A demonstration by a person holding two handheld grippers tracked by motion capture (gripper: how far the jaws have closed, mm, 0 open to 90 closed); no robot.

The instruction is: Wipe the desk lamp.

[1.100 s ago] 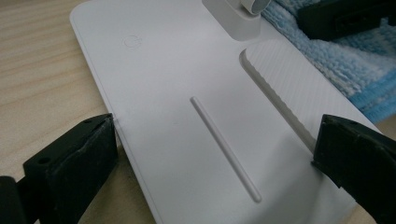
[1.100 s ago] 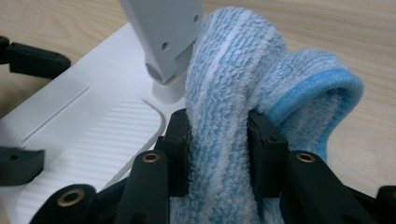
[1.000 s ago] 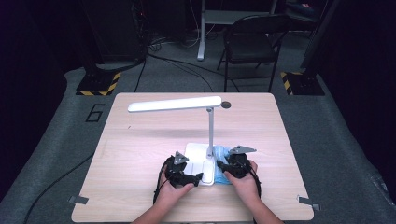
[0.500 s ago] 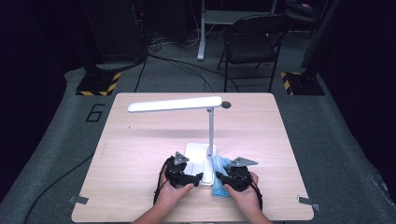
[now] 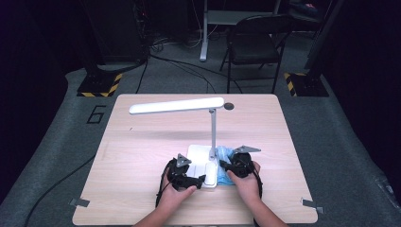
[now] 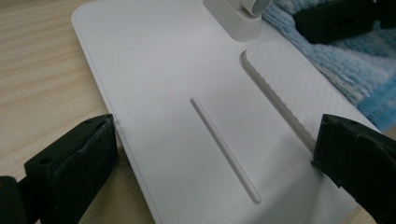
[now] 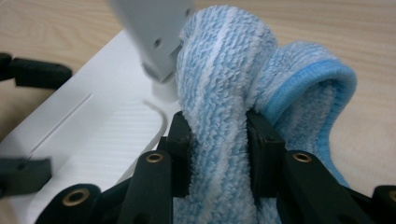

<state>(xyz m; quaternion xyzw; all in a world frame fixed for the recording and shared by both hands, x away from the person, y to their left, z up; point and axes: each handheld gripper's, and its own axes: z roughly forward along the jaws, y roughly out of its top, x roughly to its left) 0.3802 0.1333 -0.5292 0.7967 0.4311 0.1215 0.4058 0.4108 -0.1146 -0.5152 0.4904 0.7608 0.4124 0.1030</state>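
Lamp [image 5: 211, 124] count is one: a single white desk lamp stands near the front middle of the wooden table [image 5: 142, 146], with one flat rectangular base [image 6: 187, 93], one thin upright post and one long head reaching out level toward the left of the high view. One cloth [image 7: 224, 93], blue and white striped terry with a blue hemmed edge, lies bunched on the table just right of the base, touching its right edge beside the foot of the post. Two grippers are at work, one in each of the person's two hands. The left gripper [image 5: 187, 177] sits at the front left part of the base; in the left gripper view its two black jaws stand wide, one at each long edge of the base, and they bracket the plate, though whether the pads press on it or merely flank it cannot be told. That view also shows one raised line down the middle of the base, one ribbed recessed panel and one faint round mark near the far end. The right gripper [image 7: 218, 140] has its jaws closed on a fold of the cloth: both pads squeeze the terry between them, and the fold bulges up above them against the post's foot. Beyond the table the grey floor holds one black folding chair [image 5: 253, 47] and two yellow-and-black striped stand feet [image 5: 100, 85].
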